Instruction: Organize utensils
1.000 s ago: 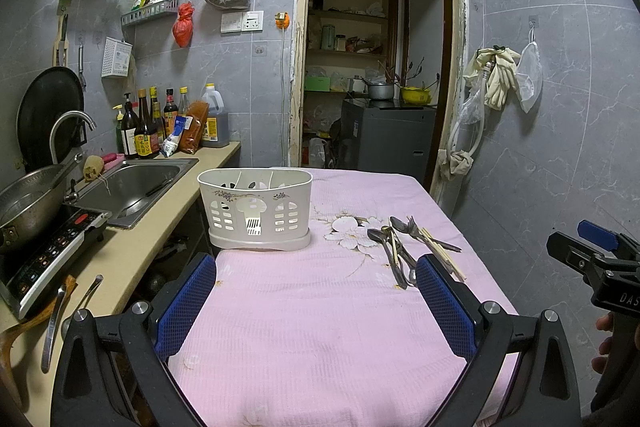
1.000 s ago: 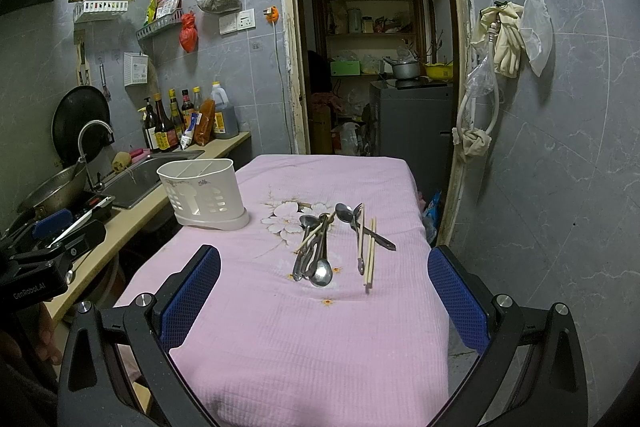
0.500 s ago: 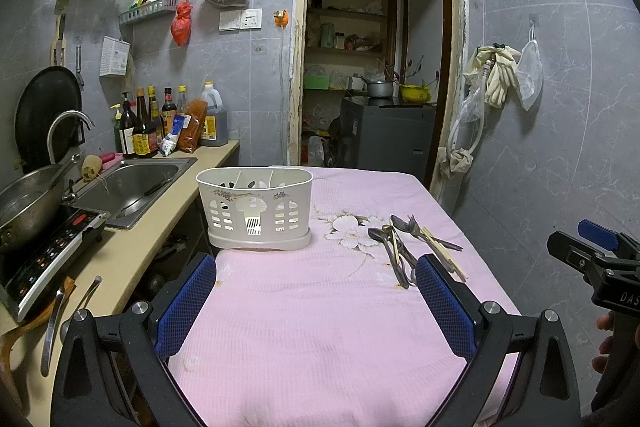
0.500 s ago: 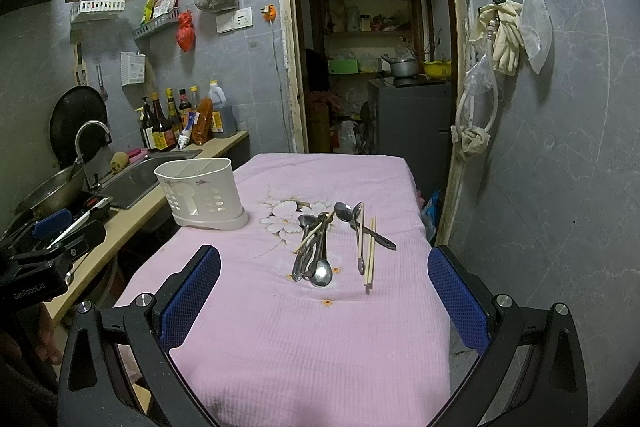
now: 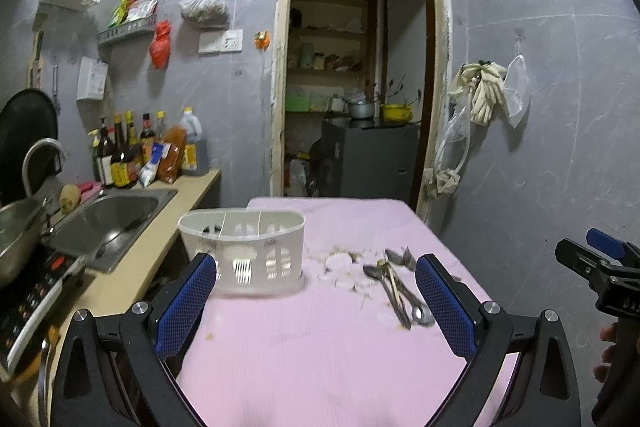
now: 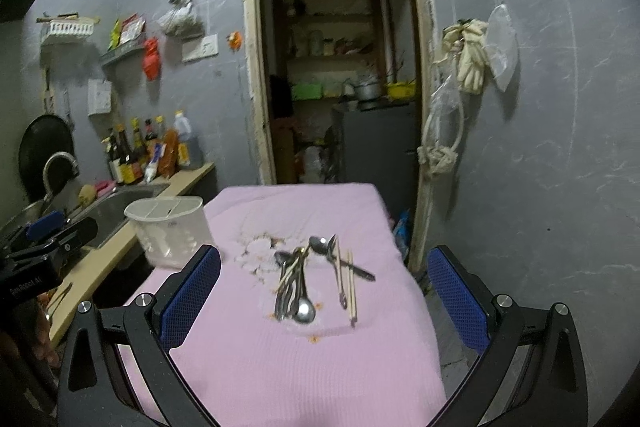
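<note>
1. Left wrist view: the left gripper is seen with its blue-padded fingers spread wide, nothing held between them, above the pink tablecloth at lower centre.
2. The white utensil holder is found upright at centre left of the frame, on the cloth near the table's left edge, beside the sink.
3. The utensils are recorded at centre right as a loose pile of spoons and chopsticks, lying flat on the cloth, apart from the holder.
4. Right wrist view: the right gripper is likewise spread, empty, with the utensil pile framed between the fingers at centre.
5. Chopsticks are seen just right of the spoons.
6. Both frames are motion-blurred; individual pieces cannot be counted.
</note>
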### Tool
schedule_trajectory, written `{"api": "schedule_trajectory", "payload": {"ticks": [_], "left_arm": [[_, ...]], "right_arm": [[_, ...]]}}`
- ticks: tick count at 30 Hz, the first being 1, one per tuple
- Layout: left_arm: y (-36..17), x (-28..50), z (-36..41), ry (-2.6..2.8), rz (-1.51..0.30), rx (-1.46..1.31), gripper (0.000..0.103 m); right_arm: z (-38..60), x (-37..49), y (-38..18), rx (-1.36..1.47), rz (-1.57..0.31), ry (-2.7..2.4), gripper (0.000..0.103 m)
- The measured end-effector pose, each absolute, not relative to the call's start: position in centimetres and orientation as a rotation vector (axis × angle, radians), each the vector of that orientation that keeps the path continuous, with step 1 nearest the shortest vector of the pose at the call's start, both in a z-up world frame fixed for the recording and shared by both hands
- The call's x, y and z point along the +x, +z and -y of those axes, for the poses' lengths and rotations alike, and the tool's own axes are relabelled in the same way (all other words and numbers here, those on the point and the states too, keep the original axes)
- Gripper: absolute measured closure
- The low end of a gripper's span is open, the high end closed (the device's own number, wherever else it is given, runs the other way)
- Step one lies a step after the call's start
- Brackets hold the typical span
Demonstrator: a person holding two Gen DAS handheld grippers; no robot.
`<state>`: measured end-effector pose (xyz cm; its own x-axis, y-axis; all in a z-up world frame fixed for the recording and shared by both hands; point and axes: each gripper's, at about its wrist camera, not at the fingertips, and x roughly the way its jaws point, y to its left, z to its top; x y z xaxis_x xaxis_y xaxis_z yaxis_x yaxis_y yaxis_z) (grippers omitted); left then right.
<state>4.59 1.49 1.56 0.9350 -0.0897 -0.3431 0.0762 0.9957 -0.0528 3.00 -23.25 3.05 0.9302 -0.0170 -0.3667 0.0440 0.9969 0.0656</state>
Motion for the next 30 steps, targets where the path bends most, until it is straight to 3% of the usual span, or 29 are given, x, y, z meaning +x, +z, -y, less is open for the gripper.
{"api": "schedule_trajectory", "payload": {"ticks": [11,30], "left_arm": [[2.5,9.3,-0.5,-0.128,-0.353,-0.061,0.002],[-3.2,21.3,6.7,-0.013,-0.518,-0.053,0.003]], "right_arm": [[25.3,5.7,4.0,0.056,-0.400,-0.070,0.001],[30.7,23.4,-4.1,0.026,-0.626,0.098,0.001]]}}
